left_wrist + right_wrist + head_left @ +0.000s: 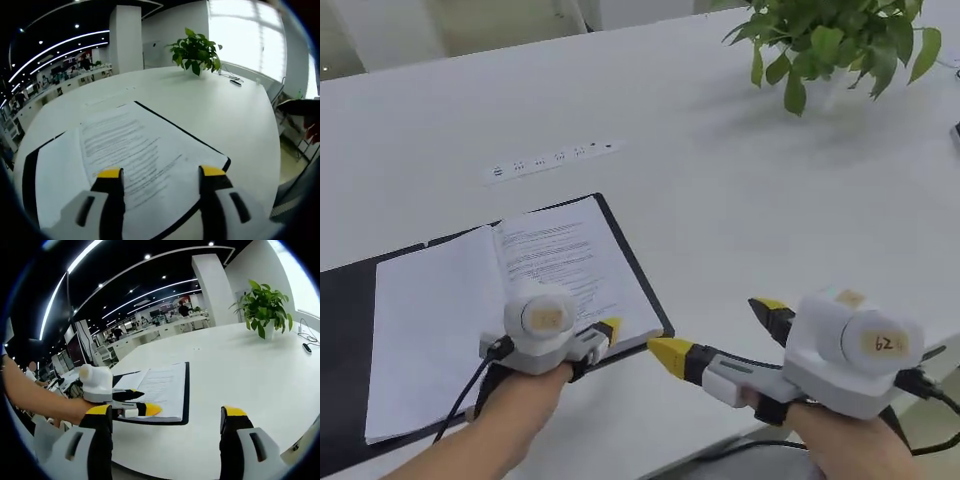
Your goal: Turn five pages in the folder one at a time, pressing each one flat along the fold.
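The folder (345, 340) lies open on the white surface (770, 200). The left claw (161, 172) hovers wide open over the near edge of the folder's printed right page (560, 255), perhaps touching it. The right claw (720, 330), also spread wide, hangs just off the folder's near right corner. A page turn looks about to start; the next move calls for nipping one sheet's corner alone.

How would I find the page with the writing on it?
Look at the big white table, then at the black folder lying open near its front edge. The printed page is the right-hand one, covered in lines of small text; the page beside it is blank white.
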